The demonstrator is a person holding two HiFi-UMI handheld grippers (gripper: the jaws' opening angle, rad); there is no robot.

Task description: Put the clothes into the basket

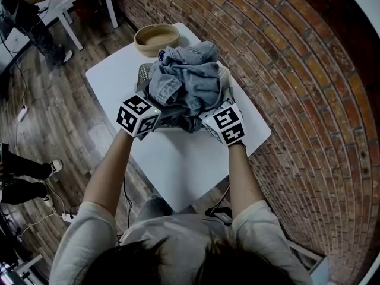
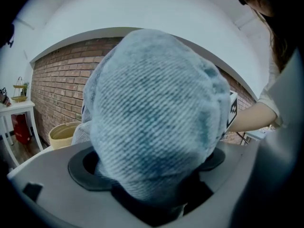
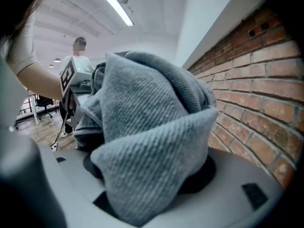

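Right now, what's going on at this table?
A person holds a claw in each hand, both clamped on one bundle of denim clothes. The left claw grips the bundle's left side, the right claw its right side. The bundle sits over a mesh basket on the white table, piled above the rim. Whether it rests inside yet isn't clear. A tan bowl stands behind it.
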